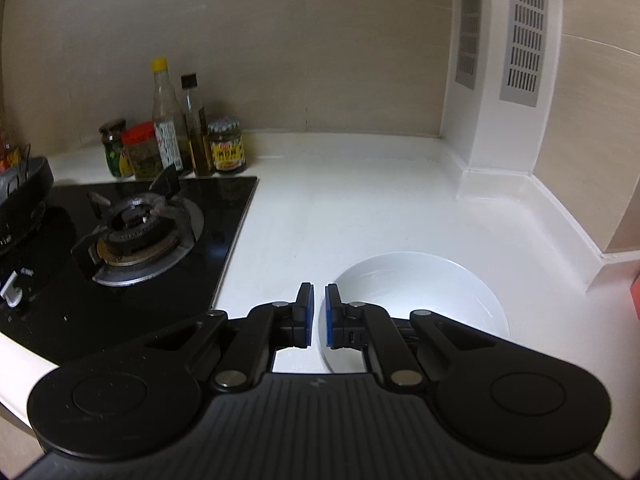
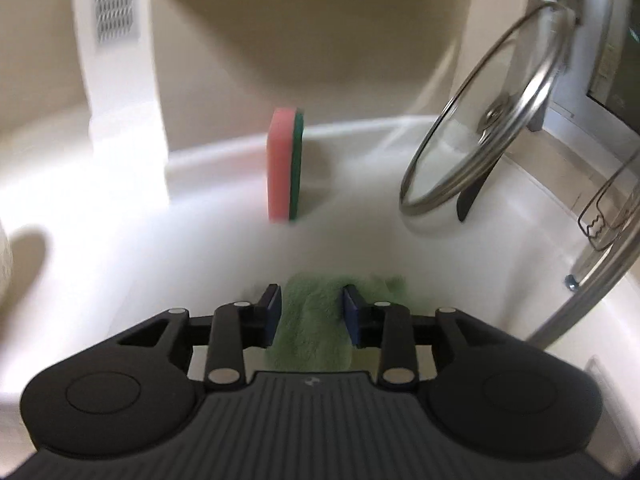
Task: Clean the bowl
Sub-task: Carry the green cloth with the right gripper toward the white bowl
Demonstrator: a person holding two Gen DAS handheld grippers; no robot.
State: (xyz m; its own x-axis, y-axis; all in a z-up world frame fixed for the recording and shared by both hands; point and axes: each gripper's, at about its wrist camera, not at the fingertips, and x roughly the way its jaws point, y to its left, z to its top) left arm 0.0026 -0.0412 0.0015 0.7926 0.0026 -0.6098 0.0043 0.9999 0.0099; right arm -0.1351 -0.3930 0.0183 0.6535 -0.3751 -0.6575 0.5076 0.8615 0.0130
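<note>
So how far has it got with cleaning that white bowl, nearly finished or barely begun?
Barely begun, by the look of it. Done so far: the right claw is closed around a green cloth. In hand: the left claw, nearly shut, sits over the near rim of the white bowl, seemingly gripping it, though contact is hard to confirm. Left: cloth and bowl have not met, so all the wiping remains. The pink-and-green sponge stands unused.
</note>
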